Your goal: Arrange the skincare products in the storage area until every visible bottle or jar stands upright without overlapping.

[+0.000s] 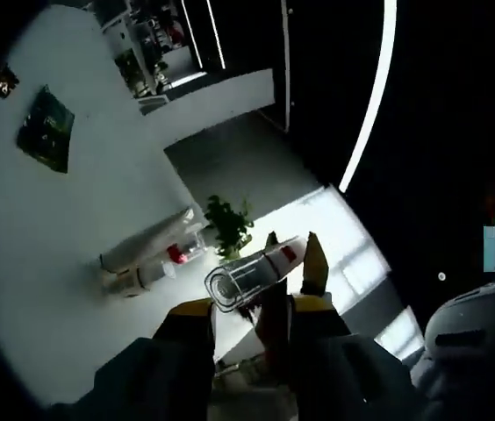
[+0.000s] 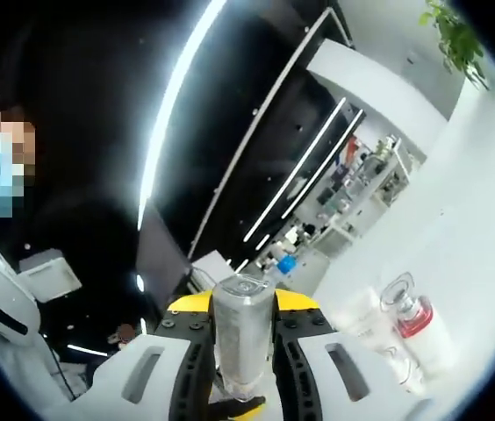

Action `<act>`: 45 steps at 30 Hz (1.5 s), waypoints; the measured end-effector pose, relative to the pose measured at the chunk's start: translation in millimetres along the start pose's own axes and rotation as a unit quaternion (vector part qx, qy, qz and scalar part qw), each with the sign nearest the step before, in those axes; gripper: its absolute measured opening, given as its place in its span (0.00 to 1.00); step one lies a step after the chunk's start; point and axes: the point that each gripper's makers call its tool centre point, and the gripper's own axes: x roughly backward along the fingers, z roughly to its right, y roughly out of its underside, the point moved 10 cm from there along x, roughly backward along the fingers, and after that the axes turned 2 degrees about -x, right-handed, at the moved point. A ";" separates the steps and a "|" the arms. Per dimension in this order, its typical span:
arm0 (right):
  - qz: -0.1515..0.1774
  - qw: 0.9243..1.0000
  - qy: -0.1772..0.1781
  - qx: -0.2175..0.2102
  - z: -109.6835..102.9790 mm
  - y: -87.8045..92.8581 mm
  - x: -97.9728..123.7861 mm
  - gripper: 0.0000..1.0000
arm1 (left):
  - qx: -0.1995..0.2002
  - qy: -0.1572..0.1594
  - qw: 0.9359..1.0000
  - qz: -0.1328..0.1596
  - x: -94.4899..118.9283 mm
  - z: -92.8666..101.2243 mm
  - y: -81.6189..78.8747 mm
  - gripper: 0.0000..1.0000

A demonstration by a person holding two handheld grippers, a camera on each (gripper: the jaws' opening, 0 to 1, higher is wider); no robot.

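Observation:
My left gripper (image 1: 290, 252) is shut on a white bottle (image 1: 252, 274) with a red band and a clear cap. The bottle lies tilted across the jaws, cap end towards the camera, lifted above the white table (image 1: 72, 289). On that table lie a white tube (image 1: 147, 246) and a red-banded bottle (image 1: 155, 270), side by side. My right gripper (image 2: 243, 303) is shut on a clear, silvery cylindrical bottle (image 2: 242, 338) that stands up between its jaws. To its right, a red-banded bottle with a clear cap (image 2: 412, 323) and a white tube (image 2: 363, 323) rest on the white surface (image 2: 476, 219).
A potted plant (image 1: 228, 224) stands at the table's far edge; its leaves (image 2: 454, 35) also show in the right gripper view. A green picture (image 1: 46, 129) lies on the table. A stocked shelf (image 2: 353, 189) is behind. The other gripper's white housing (image 1: 471, 329) sits at lower right. A person (image 2: 19, 210) is at the left.

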 end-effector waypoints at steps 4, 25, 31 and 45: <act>0.014 1.000 -0.008 0.009 -2.4 -0.4 -1.0 0.23 | 0.052 0.003 0.998 0.042 -2.7 0.2 0.7 0.25; 0.048 0.996 -0.024 0.078 -19.1 13.1 -14.3 0.23 | 0.281 0.012 0.941 0.187 -21.1 4.7 4.0 0.27; 0.046 0.993 -0.025 0.106 -20.4 18.9 -17.5 0.23 | 0.327 -0.003 0.921 0.211 -22.5 4.6 7.0 0.25; 0.001 0.987 -0.018 0.159 -18.9 29.2 -10.8 0.24 | 0.348 -0.024 0.906 0.240 -19.4 -2.3 5.9 0.22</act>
